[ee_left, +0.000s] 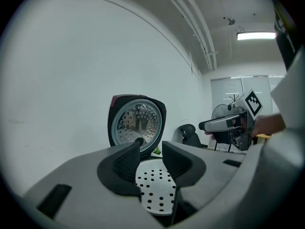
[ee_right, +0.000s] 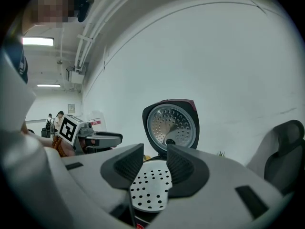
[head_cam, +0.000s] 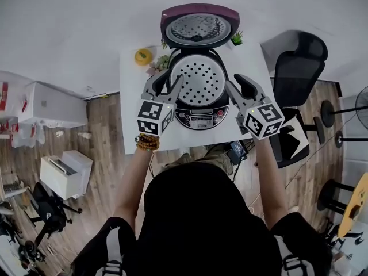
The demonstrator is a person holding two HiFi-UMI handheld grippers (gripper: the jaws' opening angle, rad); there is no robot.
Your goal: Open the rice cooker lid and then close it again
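**A:** How are your two grippers standing?

**B:** You are holding your left gripper (ee_left: 150, 149) with its jaws partly apart. It is released and gripping nothing, and its pads are pressing on nothing. Through the gap you are looking at the holed metal plate (ee_left: 155, 190) farther on. Your right gripper (ee_right: 155, 152) is doing the same, with its jaws partly apart and nothing caught between them.

**A:** And where is the rice cooker sitting?

**B:** The rice cooker (head_cam: 198, 118) is sitting on the white table (head_cam: 133, 114), near the edge facing you, between your two grippers. Its lid (head_cam: 198, 27) is standing wide open, upright at the back, with its shiny inner face turned toward you. The holed plate is lying across the top of the pot.

**A:** What room are you working with?

**B:** Your left gripper is hovering just beside the cooker's left side, with bare table stretching out to the left edge. Your right gripper is hovering just beside the cooker's right side. The table's right edge is running near it, and a black chair (head_cam: 296, 68) is standing beyond that edge. A yellow thing (head_cam: 142, 56) and a small plant (head_cam: 237, 38) are sitting at the back, one on each side of the lid.
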